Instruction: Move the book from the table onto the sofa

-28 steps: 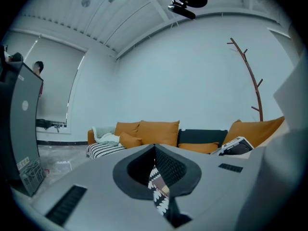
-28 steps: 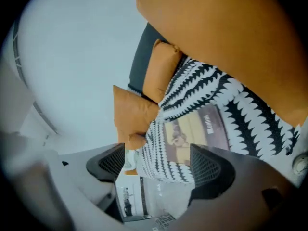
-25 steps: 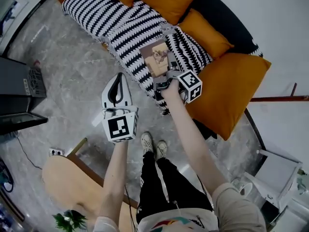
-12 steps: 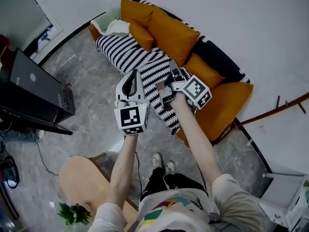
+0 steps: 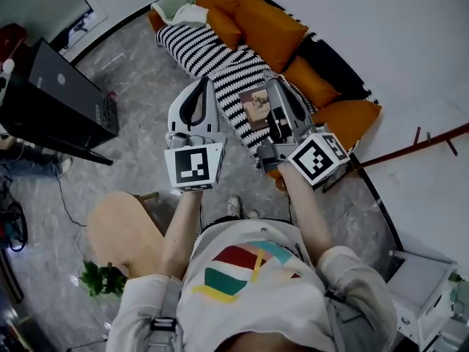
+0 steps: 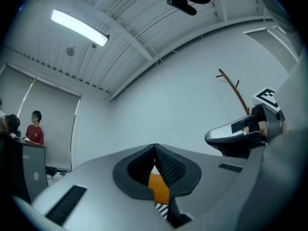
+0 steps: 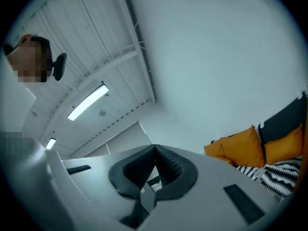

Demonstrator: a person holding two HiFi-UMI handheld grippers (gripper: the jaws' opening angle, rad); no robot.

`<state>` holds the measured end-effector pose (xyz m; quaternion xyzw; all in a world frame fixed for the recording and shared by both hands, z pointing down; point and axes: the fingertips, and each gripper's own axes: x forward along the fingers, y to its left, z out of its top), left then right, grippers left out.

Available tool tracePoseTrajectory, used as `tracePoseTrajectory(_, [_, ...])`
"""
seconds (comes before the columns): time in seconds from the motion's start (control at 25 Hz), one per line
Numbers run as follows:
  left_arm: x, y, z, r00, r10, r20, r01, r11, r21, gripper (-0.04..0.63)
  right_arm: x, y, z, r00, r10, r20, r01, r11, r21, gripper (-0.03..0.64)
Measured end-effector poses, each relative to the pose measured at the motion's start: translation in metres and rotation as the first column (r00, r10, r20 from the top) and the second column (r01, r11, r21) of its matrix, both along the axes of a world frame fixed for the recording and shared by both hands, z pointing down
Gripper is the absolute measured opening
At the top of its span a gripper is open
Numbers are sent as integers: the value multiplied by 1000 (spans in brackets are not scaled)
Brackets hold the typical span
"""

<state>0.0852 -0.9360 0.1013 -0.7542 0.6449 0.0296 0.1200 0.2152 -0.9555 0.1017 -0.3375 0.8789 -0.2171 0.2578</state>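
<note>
Two grippers held up side by side ahead of the chest, both closed and empty: left gripper (image 5: 204, 83) with jaws pressed together at the tips, nothing between them; right gripper (image 5: 275, 86) likewise closed on nothing. Book (image 5: 256, 103) lying flat on the black-and-white striped throw (image 5: 220, 61) over the sofa (image 5: 333, 68), seen between the two grippers in the head view, near an orange cushion (image 5: 311, 79), touched by neither gripper.
</note>
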Motion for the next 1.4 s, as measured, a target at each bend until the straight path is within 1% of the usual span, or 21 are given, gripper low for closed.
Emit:
tracePoseTrajectory(0.16, [4,36,10,999,-14,-38,14,1000,16,6,4,45,22,995,-20,-101,21,1000,9,12])
tracePoseTrajectory(0.28, [4,52,27,998,-23,-57,21,999,-29,6,-2,66,44,982,-31,-186,31,1000,-3,12])
tracePoseTrajectory(0.36, [6,58,37,996,-23,-84,18,998,-58,6,-6,74,56,970,-27,-242,28,1000,-2,12])
tracePoseTrajectory(0.44, [9,59,41,995,-19,-100,12,998,-68,6,-8,75,62,960,-17,-281,19,1000,4,12])
tracePoseTrajectory(0.52, [14,58,40,995,-10,-100,3,998,-69,6,-10,75,63,952,-12,-307,18,1000,16,12])
tracePoseTrajectory(0.68, [21,57,37,996,6,-86,-12,998,-61,6,-14,74,57,941,2,-338,17,998,53,12])
tracePoseTrajectory(0.76, [21,58,38,995,9,-96,-15,998,-58,6,-16,75,56,939,2,-343,20,998,61,12])
tracePoseTrajectory(0.84, [19,60,45,993,4,-118,-11,998,-59,6,-18,76,56,937,0,-349,24,998,65,12])
tracePoseTrajectory(0.96, [21,61,42,994,4,-106,-10,998,-62,6,-18,77,57,935,-2,-356,28,997,67,12])
tracePoseTrajectory(1.08, [20,63,49,992,-4,-127,-5,998,-67,6,-18,78,57,932,-3,-363,30,997,70,12])
tracePoseTrajectory(1.2, [20,66,43,994,-4,-107,-3,998,-67,6,-19,80,58,930,-1,-366,29,997,70,12])
tracePoseTrajectory(1.32, [18,69,55,989,-10,-145,0,998,-66,6,-18,82,58,929,1,-369,28,997,72,12])
tracePoseTrajectory(1.4, [18,70,53,991,-10,-135,1,998,-69,6,-18,84,58,928,3,-373,27,997,76,12])
